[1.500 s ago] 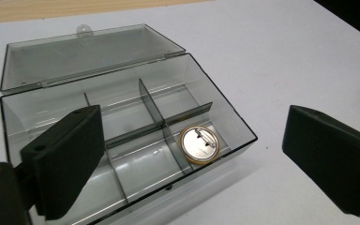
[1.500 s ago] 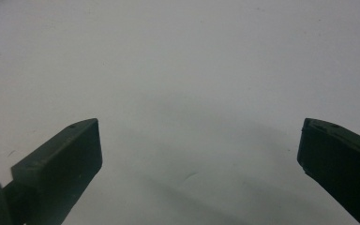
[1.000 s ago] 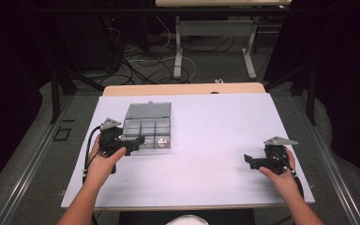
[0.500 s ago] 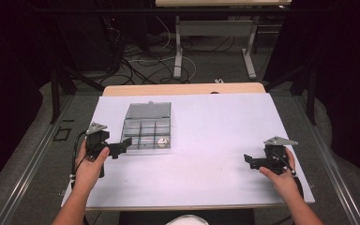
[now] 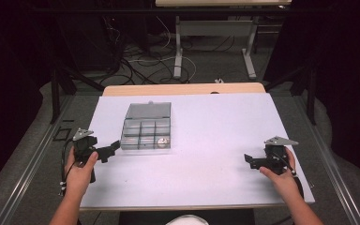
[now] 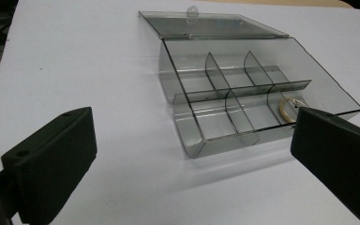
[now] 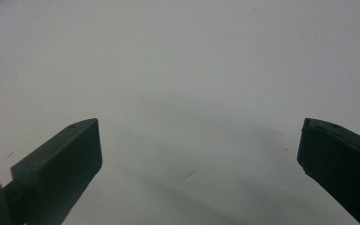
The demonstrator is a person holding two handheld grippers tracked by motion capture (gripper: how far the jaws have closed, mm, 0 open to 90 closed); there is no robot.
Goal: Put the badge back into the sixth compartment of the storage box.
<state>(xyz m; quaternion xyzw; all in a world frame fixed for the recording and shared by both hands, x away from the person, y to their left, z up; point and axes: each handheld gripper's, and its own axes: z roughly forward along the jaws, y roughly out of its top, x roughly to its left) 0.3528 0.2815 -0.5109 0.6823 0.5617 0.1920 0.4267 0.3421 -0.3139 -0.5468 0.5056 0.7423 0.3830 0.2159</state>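
The desk [image 5: 206,140] has a flat, pale lilac-white top, with a strip of light wood showing along its far edge. Directly on it, towards the left and far side, lies a clear grey plastic compartment box [image 5: 146,133] with its lid [image 5: 148,110] folded open flat on the surface behind it. Dividers split the box into two rows of three compartments, and a small ring [image 6: 289,108] lies in the near row's right-hand end compartment, as the high view has it.
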